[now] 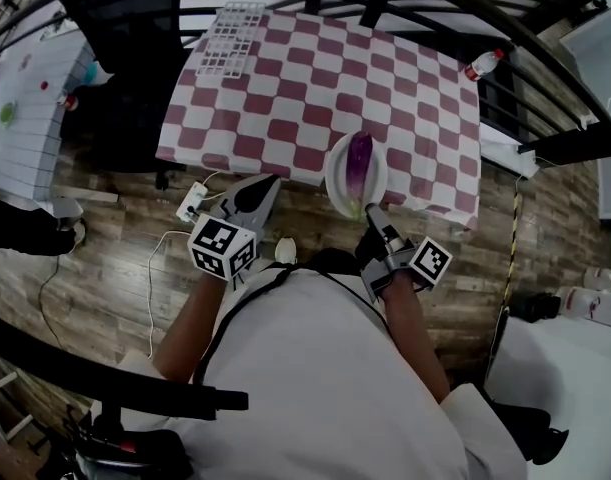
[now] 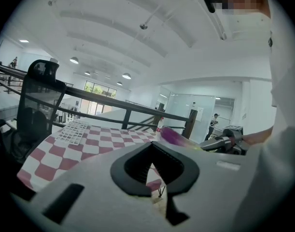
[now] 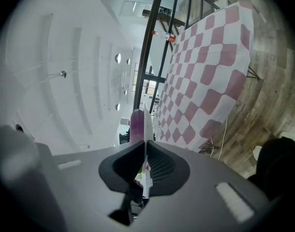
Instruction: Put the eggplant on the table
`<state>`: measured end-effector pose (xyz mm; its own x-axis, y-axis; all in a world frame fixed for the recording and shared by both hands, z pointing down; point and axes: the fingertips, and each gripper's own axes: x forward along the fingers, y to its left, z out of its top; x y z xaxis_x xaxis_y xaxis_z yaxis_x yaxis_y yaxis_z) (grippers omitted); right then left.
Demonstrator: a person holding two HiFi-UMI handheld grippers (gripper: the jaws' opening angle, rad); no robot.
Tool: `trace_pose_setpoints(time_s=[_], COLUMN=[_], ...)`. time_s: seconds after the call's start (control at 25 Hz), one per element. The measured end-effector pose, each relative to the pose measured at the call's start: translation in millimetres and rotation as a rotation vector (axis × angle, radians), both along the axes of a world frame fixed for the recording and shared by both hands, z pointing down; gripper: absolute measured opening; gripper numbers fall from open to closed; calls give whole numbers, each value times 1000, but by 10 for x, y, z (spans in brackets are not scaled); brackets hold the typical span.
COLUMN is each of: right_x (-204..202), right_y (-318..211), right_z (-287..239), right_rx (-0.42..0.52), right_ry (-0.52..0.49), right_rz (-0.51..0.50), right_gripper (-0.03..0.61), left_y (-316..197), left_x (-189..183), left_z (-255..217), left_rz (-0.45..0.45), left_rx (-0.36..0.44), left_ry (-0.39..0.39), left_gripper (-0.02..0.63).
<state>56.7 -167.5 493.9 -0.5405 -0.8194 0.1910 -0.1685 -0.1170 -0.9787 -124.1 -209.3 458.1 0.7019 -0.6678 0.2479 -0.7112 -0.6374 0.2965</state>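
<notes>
Currently I am at the carrying step. My right gripper [image 1: 371, 211] is pinched on the near rim of a white plate [image 1: 332, 180], and the eggplant [image 1: 359, 161] lies along that plate, its purple end pointing toward the top of the frame. The plate sits just right of centre in the head view, over the near edge of the table [image 1: 285, 78] with its checked cloth. Whether it rests on the cloth or hangs just above it I cannot quite tell from this angle. In the right gripper view the thin plate edge runs straight between the pads, with the eggplant beside it. My left gripper [image 1: 269, 184], left of centre, has its jaws pressed together on nothing and stops short of the table edge. Next, I judge, the plate needs to go further in over the cloth and be set down flat, kept level so the eggplant does not roll off.
</notes>
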Motion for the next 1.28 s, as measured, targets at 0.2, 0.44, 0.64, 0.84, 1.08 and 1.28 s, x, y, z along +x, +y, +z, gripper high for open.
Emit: trace_pose_setpoints(time_s=[0.2,0.44,0.64,0.84,1.08,1.28], right_x=[48,153,239,368,481,572], right_y=[-142,-337,-613,-1038,-1527,-1939], right_z=[11,22,126,212,284,412], right_rx=[7,4,-11,-22,-20,-19], right_ry=[0,-7,-8,8,14,34], right_rz=[15,7,-42,-103,-169,-234], right_gripper=[28,28,28,29,28,28], left_y=[-126,-283,-521,-845,-1204,-1454], left_x=[35,141,225,378,477,536], left_z=[58,100,139,158,247,400], left_rz=[11,9,-44,-82,-152,-224], left_rx=[-10,-25,-31,-31,-52,-88], left_ry=[3,-7,9,-16,-17,-26], left_gripper=[6,6,6,8,6,6])
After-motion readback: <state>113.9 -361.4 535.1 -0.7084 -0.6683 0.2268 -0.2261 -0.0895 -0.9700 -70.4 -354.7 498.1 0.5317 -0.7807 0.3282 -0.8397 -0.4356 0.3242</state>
